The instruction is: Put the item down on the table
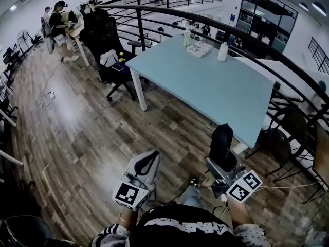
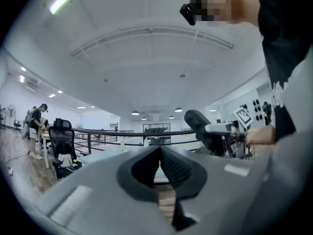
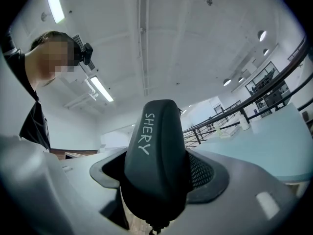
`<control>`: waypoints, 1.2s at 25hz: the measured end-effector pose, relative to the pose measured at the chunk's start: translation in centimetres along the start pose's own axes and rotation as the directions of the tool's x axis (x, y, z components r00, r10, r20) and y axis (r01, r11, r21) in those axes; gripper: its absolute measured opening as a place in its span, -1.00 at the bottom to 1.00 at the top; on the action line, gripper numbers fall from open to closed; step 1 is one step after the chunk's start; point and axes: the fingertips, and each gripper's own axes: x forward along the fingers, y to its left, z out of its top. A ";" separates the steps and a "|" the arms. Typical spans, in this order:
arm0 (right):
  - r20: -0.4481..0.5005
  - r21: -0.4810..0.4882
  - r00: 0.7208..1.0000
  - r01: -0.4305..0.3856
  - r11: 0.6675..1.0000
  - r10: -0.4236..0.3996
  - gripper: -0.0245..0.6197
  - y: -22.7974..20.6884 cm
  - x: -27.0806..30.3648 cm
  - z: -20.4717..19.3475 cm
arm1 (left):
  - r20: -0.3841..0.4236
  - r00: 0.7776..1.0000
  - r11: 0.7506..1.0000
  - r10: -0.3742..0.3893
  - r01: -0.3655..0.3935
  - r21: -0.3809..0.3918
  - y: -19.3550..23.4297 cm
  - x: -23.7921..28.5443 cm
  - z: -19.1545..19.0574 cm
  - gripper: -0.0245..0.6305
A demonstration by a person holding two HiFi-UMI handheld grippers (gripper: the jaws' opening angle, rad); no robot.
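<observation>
A black oblong case [image 3: 154, 155] with "SHERY" in white letters stands upright between the jaws of my right gripper [image 3: 157, 182], which is shut on it. In the head view the case [image 1: 222, 144] sticks up from the right gripper [image 1: 220, 161], held in the air above the wooden floor just short of the near corner of the light-blue table [image 1: 205, 86]. My left gripper [image 1: 145, 163] hangs to the left of it, shut and empty, pointing towards the table. The left gripper view shows its jaws [image 2: 159, 168] closed together, with the case [image 2: 198, 127] off to the right.
At the table's far end stand two white bottles [image 1: 222, 51] [image 1: 187, 37] and a folded white stack [image 1: 199, 48]. A black office chair [image 1: 105, 37] is at the table's left, a round black chair [image 1: 288, 133] at its right. A black railing [image 1: 154, 9] curves behind. A person [image 1: 59, 24] sits far left.
</observation>
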 end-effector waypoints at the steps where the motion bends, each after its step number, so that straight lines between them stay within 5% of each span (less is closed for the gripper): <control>1: -0.002 0.003 1.000 -0.020 1.000 0.020 0.18 -0.4 0.8 0.0 | 0.003 1.000 1.000 0.019 -0.019 0.013 0.4 0.3 0.0 -0.93; 9: -0.041 0.036 0.985 -0.165 0.986 0.166 0.18 -6.2 6.6 1.0 | 0.015 0.990 0.990 0.139 -0.139 0.016 2.4 5.2 0.6 -0.93; 30: -0.037 0.114 0.941 -0.331 0.937 0.337 0.18 -19.2 12.2 5.9 | -0.016 0.933 0.931 0.359 -0.357 0.070 4.1 17.9 2.5 -0.93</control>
